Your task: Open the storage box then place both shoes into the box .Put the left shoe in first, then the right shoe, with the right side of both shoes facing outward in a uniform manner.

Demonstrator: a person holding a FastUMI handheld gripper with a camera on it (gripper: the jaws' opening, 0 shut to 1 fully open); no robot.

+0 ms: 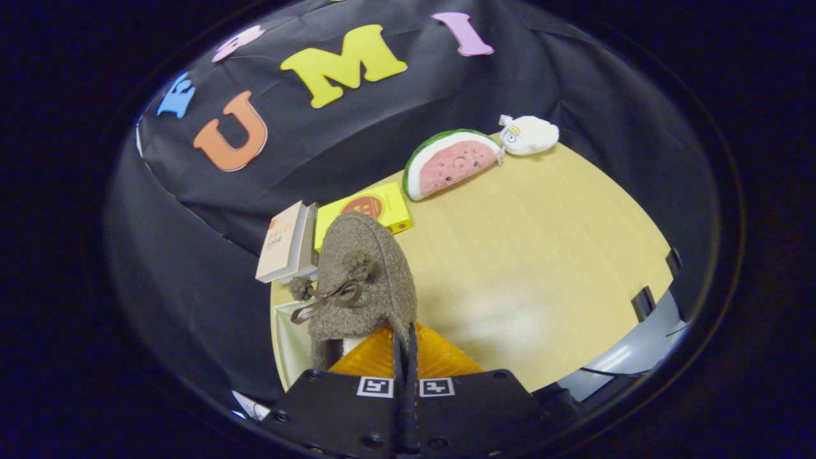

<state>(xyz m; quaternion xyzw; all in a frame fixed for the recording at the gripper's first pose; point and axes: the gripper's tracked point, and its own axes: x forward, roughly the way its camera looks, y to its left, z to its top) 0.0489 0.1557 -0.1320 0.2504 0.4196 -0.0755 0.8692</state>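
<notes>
Fuzzy brown shoe [363,280] with bow and pom-poms hangs toe-up just ahead of the hand-held gripper [405,338], fingers pinched nearly closed on its collar edge. Below it, the worktop [542,255]. Beyond: book [284,242], yellow box [373,207], watermelon toy [449,162], white plush [529,135].

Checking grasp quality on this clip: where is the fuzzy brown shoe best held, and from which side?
By the thin edge of its collar, from the heel end, as here. The claw is closed on the rim of the fuzzy brown shoe, whose toe points away toward the yellow box. The rim is thin enough for both fingers to pinch it; the bulky toe and the bow look harder to hold.
</notes>
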